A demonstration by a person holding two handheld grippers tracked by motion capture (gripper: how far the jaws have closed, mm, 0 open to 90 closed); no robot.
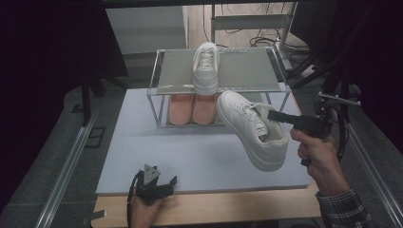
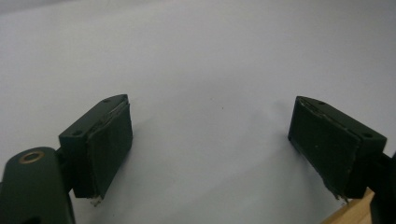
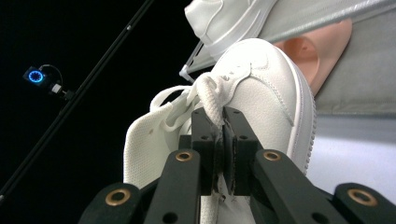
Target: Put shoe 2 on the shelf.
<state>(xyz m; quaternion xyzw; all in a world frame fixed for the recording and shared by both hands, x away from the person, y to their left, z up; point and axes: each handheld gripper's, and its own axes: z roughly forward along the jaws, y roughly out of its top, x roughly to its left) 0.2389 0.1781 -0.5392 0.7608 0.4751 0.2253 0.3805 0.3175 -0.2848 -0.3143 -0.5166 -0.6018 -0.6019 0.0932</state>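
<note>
Left gripper [image 1: 164, 183] fingers released; right gripper [image 3: 223, 140] fingers grasping white shoe [image 1: 252, 128] aloft.

The white lace-up sneaker [image 1: 252, 130] hangs tilted above the counter [image 1: 190, 156], toe toward 11 o'clock, heel toward 5, sole facing down-left, pinched at its collar and laces.

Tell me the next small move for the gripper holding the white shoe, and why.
Probably carry the held shoe up and over to the rack's top shelf, beside the matching shoe already there. The right gripper is shut on its tongue and laces, the shoe hangs clear of the mat, and the shelf has bare room at the right.
</note>
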